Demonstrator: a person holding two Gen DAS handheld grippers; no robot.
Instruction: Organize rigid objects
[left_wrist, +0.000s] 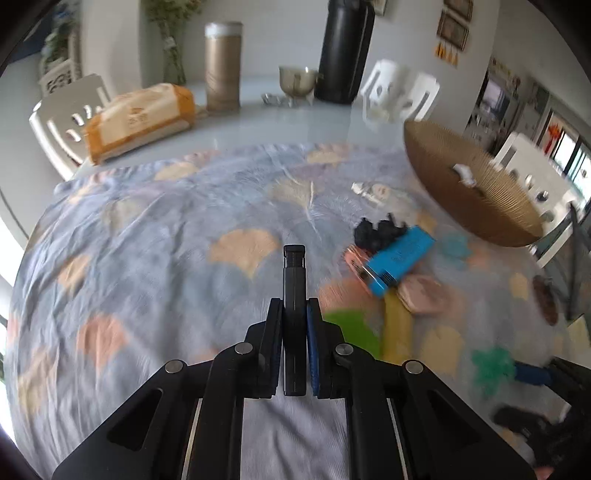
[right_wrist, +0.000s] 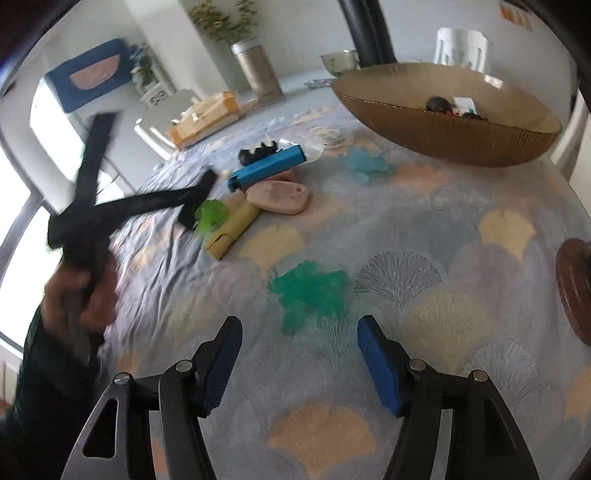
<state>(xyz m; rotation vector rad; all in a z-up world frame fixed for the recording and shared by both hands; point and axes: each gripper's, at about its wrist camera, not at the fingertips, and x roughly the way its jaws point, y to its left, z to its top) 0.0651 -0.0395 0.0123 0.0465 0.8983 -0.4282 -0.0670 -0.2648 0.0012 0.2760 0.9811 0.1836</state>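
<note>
My left gripper (left_wrist: 294, 314) is shut on a flat black bar (left_wrist: 294, 295) that sticks forward between its pads, held above the patterned cloth. In the right wrist view the left gripper (right_wrist: 192, 206) shows blurred at the left, above a light green toy (right_wrist: 211, 218). My right gripper (right_wrist: 299, 363) is open and empty, just short of a dark green toy (right_wrist: 310, 291). A blue box (right_wrist: 267, 167), a pink oval piece (right_wrist: 279, 197), a yellow stick (right_wrist: 232, 230), a black clip (right_wrist: 256, 151) and a pale blue toy (right_wrist: 365, 164) lie together on the cloth.
A brown ribbed bowl (right_wrist: 443, 136) holding a few small items stands at the back right. A dark round object (right_wrist: 576, 288) sits at the right edge. Behind the cloth are a tissue pack (left_wrist: 140, 118), a gold canister (left_wrist: 222, 66), a black flask (left_wrist: 345, 51) and white chairs.
</note>
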